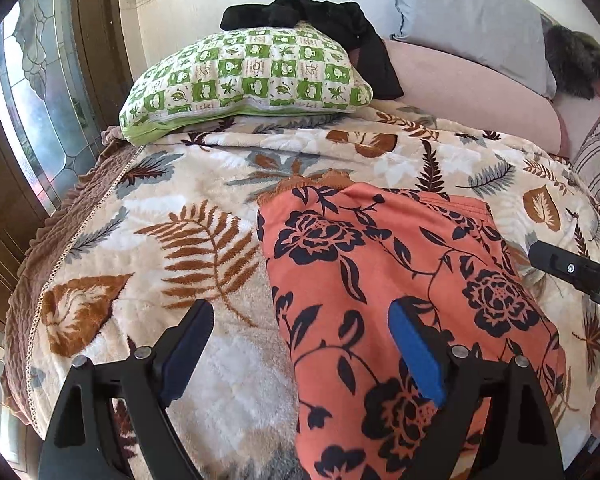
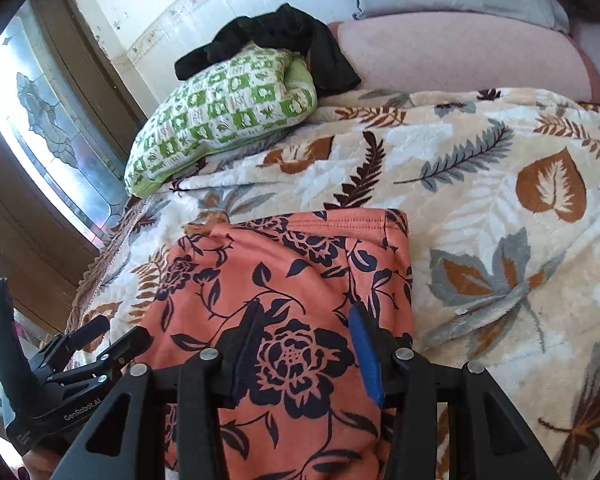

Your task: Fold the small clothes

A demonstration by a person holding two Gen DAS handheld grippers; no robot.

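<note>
The orange floral garment point(image 1: 400, 280) lies folded on the leaf-patterned blanket point(image 1: 180, 184) covering the bed. The left gripper point(image 1: 302, 318) hovers over its left edge, jaws wide, holding nothing. The right gripper point(image 2: 306, 312) sits above the cloth, jaws narrower and empty.

An orange garment point(image 1: 400, 292) printed with dark flowers is spread on a leaf-patterned blanket point(image 1: 188, 208). The left gripper point(image 1: 302, 320) is held above it with its jaws wide apart, one finger over the blanket and the blue-padded one over the garment. The tip of the right gripper point(image 1: 576, 270) is seen at the right edge. A green checked pillow point(image 1: 248, 76) is topped by a black cloth point(image 1: 324, 20).
</note>
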